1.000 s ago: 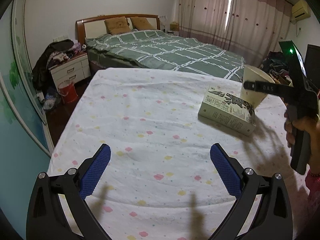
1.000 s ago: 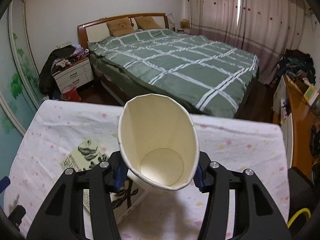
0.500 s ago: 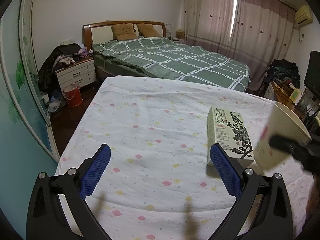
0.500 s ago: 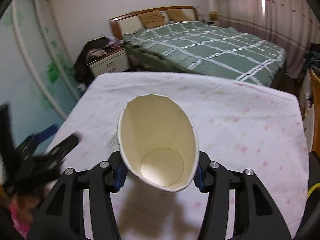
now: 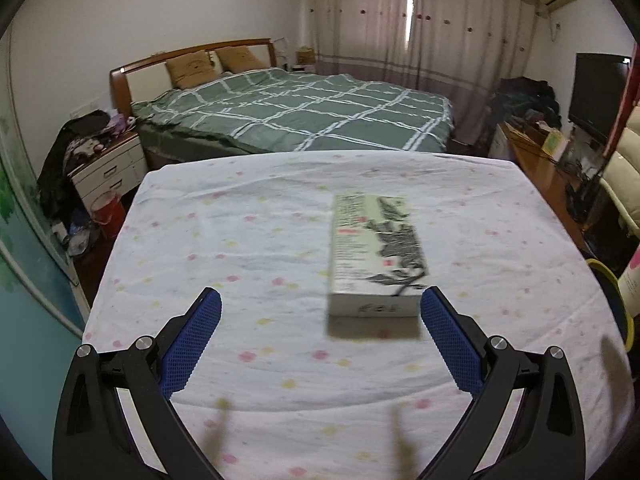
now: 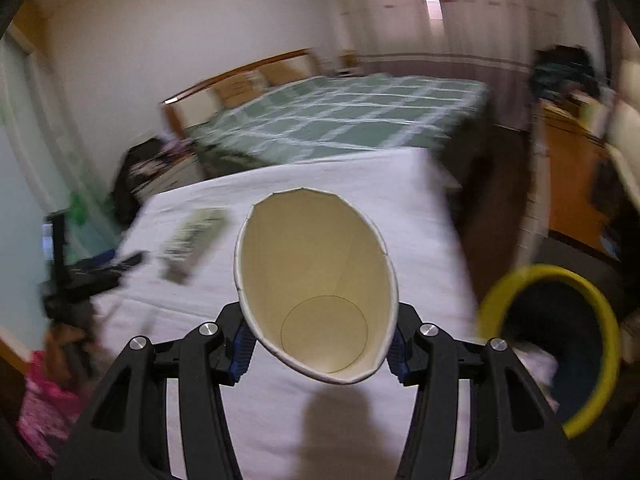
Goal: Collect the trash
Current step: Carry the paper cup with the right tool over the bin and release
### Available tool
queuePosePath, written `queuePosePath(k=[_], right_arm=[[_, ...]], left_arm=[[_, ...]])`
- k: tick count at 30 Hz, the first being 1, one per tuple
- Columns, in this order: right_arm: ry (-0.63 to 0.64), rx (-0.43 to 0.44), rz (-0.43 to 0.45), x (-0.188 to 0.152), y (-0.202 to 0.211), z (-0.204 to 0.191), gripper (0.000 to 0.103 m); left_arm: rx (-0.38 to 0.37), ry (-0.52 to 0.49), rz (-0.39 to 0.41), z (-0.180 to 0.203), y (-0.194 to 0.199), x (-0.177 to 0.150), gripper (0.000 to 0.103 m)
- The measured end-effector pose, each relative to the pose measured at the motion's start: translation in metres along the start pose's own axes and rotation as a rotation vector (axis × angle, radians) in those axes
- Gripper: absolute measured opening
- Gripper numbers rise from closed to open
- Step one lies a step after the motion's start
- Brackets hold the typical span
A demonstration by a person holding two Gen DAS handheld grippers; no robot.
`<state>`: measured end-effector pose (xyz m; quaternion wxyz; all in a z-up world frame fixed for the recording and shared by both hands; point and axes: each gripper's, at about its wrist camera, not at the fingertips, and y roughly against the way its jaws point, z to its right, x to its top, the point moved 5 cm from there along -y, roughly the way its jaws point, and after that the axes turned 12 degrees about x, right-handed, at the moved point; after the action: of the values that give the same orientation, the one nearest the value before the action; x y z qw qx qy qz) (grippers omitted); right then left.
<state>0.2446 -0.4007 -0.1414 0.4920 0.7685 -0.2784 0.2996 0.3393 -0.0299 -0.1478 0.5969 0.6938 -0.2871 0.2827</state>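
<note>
Paper cup (image 6: 316, 296) sits clamped near its base in the right gripper (image 6: 318, 344), bin (image 6: 600, 304) at lower right; squeezed thin walls could buckle and slip. Left gripper (image 5: 318, 316) gapes empty before the box (image 5: 374, 252), mid-frame.

Home bedroom: made bed (image 5: 296, 120), nightstand (image 5: 110, 170), curtains (image 5: 420, 20), television (image 5: 596, 92).
</note>
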Motion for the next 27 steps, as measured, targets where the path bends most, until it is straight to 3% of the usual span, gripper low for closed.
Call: queuePosePath(k=[6,11,18,21,27], right_arm=[[-0.133,-0.187,-0.004,-0.035,0.037,0.103,0.051],[-0.201,-0.250,-0.020,-0.052,0.032,0.154,0.051],[-0.245,-0.285,-0.045,-0.059,0.012,0.192,0.058],[-0.250,-0.287,-0.023,-0.061,0.016,0.197,0.070],[-0.251,-0.286,-0.016,-0.063,0.024,0.197,0.071]], left_arm=[[-0.025,-0.016,-0.016,0.023,0.012,0.011,0.098],[0.002,-0.053,-0.014,0.039,0.016,0.017,0.098],[0.024,-0.082,-0.043,0.053,0.010,0.018,0.098],[0.036,-0.103,-0.056,0.058,0.005,0.018,0.098],[0.067,-0.124,-0.080,0.064,-0.016,0.026,0.098]])
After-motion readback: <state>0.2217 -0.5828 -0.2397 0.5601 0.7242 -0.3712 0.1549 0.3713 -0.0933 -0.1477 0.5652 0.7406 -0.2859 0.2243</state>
